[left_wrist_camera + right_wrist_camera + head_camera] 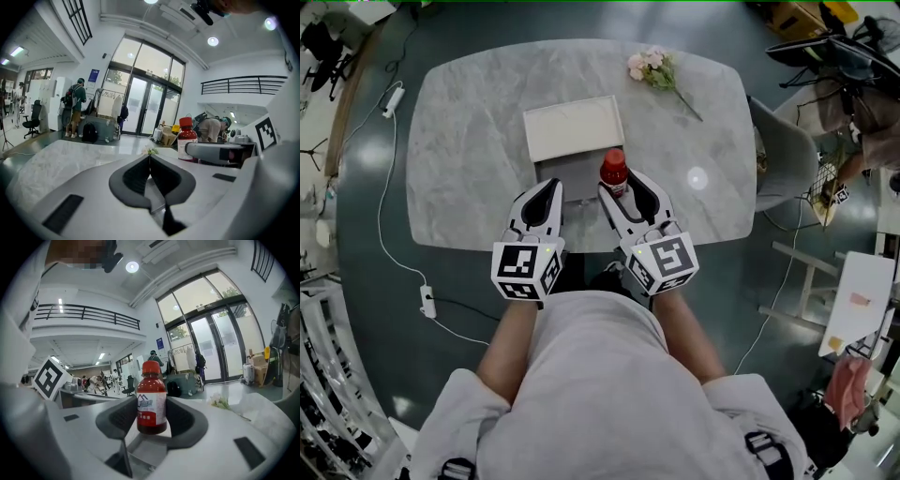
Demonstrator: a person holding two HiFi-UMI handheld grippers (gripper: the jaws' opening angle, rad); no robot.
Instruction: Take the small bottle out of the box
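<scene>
One bottle in right gripper, one box

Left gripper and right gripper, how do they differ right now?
The right gripper holds the bottle upright between its jaws; the left gripper holds nothing. The right gripper's jaws stand apart around the bottle; the left gripper's jaws are closed together. Both sit side by side over the near edge of the table, pointing forward.

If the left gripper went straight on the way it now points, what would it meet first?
Probably the open box just ahead of the left gripper, though height is unclear and it might pass over.
</scene>
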